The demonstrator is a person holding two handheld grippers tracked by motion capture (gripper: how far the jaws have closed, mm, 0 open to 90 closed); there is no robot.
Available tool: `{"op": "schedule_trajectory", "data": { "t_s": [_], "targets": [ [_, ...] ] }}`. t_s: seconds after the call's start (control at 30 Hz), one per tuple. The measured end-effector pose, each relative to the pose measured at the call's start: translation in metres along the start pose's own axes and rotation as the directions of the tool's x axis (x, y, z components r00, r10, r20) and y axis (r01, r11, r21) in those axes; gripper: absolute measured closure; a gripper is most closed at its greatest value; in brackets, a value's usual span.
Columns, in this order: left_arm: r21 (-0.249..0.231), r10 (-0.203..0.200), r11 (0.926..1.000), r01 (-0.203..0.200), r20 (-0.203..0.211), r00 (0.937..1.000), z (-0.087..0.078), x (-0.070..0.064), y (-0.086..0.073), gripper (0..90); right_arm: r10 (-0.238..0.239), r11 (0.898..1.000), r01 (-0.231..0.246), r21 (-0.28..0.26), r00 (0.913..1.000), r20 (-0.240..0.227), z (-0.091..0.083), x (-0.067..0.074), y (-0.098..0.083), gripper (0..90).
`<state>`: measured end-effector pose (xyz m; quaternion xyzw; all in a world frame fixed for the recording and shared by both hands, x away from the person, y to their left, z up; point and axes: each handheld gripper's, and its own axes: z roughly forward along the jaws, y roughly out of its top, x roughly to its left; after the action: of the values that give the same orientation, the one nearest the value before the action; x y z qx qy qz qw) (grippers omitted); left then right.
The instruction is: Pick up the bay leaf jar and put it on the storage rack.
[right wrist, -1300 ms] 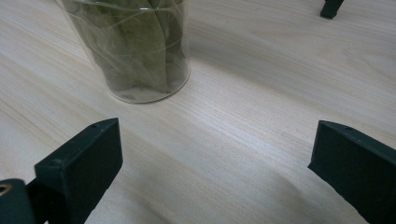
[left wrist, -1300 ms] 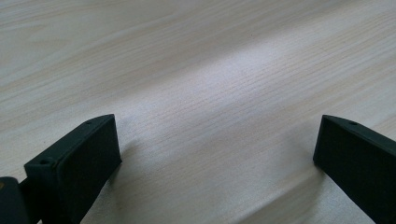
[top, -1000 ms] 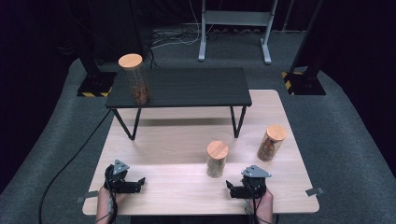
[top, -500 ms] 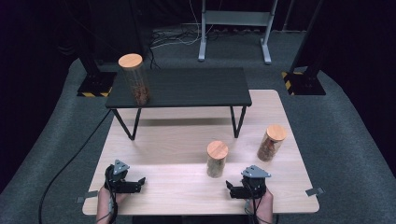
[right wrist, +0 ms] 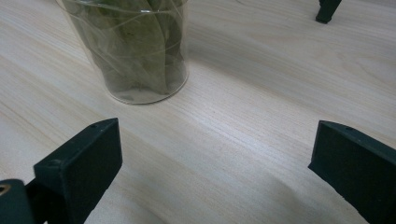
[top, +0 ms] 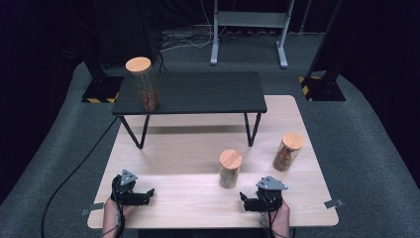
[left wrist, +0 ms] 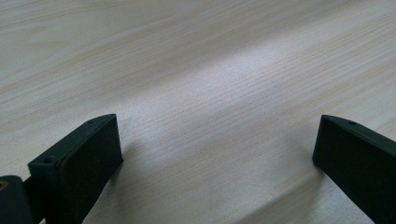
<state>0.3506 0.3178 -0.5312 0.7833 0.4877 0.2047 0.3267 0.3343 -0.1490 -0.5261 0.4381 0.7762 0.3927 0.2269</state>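
Note:
Three glass jars with wooden lids are in the high view. A tall jar [top: 142, 84] stands on the left end of the black shelf [top: 198, 91]. One short jar [top: 230, 168] sits mid-table, and its leaf-filled base [right wrist: 135, 51] rises just ahead of my right gripper [right wrist: 215, 163]. Another jar [top: 288, 151] stands to the right. My left gripper [top: 146, 194] rests open near the front left edge over bare wood, and my left gripper [left wrist: 215, 158] holds nothing. My right gripper [top: 246, 200] rests open at the front right, empty.
The light wooden table [top: 188, 148] carries the black shelf on thin legs [top: 251, 130]. A shelf foot [right wrist: 327, 11] is at the far edge of the right gripper view. Cables trail off the left side over the grey floor [top: 59, 163]. Stand bases sit behind the table.

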Motion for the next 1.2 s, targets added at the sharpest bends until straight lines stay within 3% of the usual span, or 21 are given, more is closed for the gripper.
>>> {"op": "schedule_trajectory", "data": {
  "t_s": [0.23, 0.37, 0.6, 0.73, 0.93, 1.2],
  "targets": [
    [-0.002, 0.000, 1.0000, 0.000, -0.001, 1.0000, 0.000, 0.000, 0.000, 1.0, 0.009, 1.000, -0.009, -0.007, 0.9983, 0.057, 0.000, 0.004, 0.000, 0.6],
    [-0.002, 0.000, 1.0000, 0.000, 0.000, 1.0000, -0.001, 0.000, 0.000, 1.2, -0.021, 1.000, 0.023, -0.020, 0.9978, 0.063, 0.000, 0.014, 0.000, 0.4],
    [-0.001, 0.002, 1.0000, -0.002, 0.001, 1.0000, -0.001, 0.000, 0.000, 1.4, -0.012, 0.997, 0.014, -0.077, 0.9998, 0.018, 0.002, 0.028, 0.005, 0.0],
    [-0.002, 0.003, 1.0000, -0.003, 0.001, 1.0000, -0.001, 0.000, 0.000, 1.4, -0.020, 0.993, 0.018, -0.119, 0.9996, -0.019, 0.005, 0.033, 0.017, 0.0],
    [-0.001, 0.003, 1.0000, -0.003, 0.001, 1.0000, -0.001, 0.000, 0.000, 1.4, -0.067, 0.983, 0.060, -0.175, 0.9971, -0.035, 0.011, 0.041, 0.042, 0.0],
    [-0.001, 0.003, 1.0000, -0.003, 0.001, 1.0000, -0.001, 0.000, 0.000, 1.5, -0.065, 0.975, 0.058, -0.213, 0.9975, -0.027, 0.025, 0.046, 0.057, 0.0]
  ]
}}
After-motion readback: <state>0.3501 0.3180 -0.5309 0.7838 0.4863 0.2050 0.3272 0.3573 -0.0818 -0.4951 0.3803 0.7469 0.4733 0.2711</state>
